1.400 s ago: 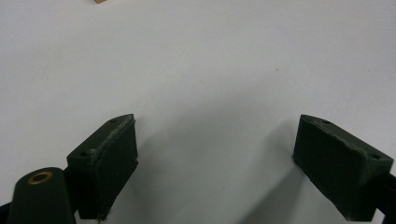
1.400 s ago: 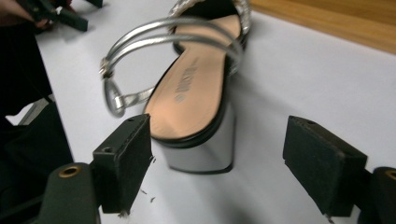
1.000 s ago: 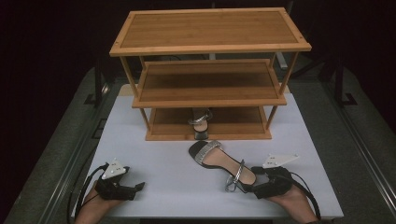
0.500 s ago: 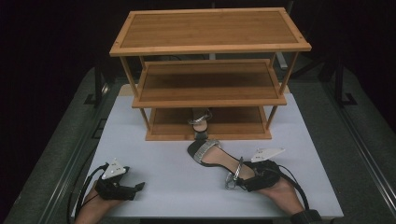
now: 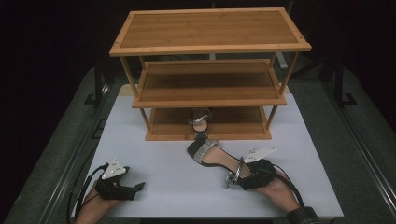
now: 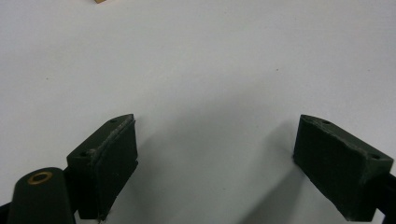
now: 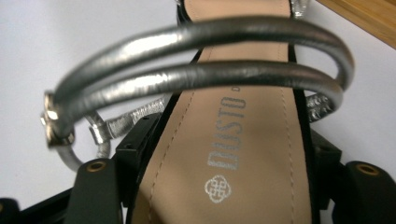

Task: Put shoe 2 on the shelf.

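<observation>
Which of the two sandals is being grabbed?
The sandal on the table, its heel end between the right gripper jaws. The other sandal stands on the rack's bottom shelf.

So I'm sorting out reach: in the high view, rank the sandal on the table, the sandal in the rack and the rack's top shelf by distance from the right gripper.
1. Sandal on the table, heel end at the right gripper.
2. Sandal in the rack, bottom shelf.
3. Top shelf, farthest back.
</observation>
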